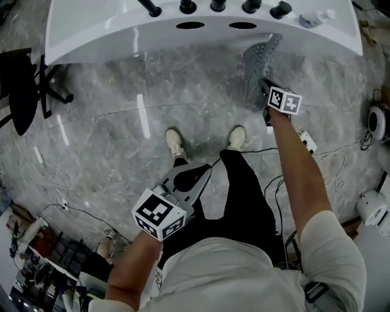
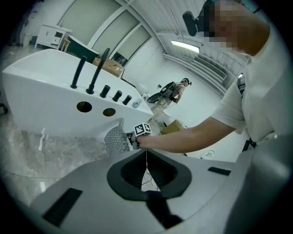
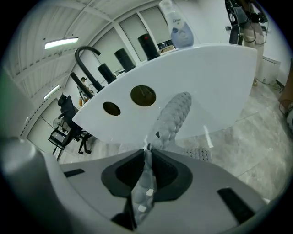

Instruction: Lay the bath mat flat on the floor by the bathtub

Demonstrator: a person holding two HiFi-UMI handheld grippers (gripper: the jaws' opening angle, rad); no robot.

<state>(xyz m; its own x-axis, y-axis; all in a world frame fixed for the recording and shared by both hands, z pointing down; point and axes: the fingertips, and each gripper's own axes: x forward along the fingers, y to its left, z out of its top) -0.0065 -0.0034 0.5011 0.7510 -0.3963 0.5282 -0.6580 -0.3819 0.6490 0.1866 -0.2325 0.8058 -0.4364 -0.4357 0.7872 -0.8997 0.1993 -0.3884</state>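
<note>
The grey perforated bath mat (image 1: pixel 258 66) hangs folded in front of the white bathtub (image 1: pixel 201 38). My right gripper (image 1: pixel 264 85) is shut on one edge of it. In the right gripper view the mat (image 3: pixel 175 114) runs from the closed jaws (image 3: pixel 148 149) up against the tub's side (image 3: pixel 210 77), and a small part lies on the marble floor (image 3: pixel 199 153). My left gripper (image 1: pixel 206 169) is held low over the person's legs, shut and empty. In the left gripper view its jaws (image 2: pixel 146 153) meet, and the mat (image 2: pixel 116 139) is far ahead.
Black taps (image 1: pixel 216 6) and two holes line the tub rim; a bottle (image 3: pixel 177 26) stands on it. A black office chair (image 1: pixel 23 85) is at the left. Cables and white devices (image 1: pixel 375 122) lie at the right. The person's shoes (image 1: pixel 175 144) stand mid-floor.
</note>
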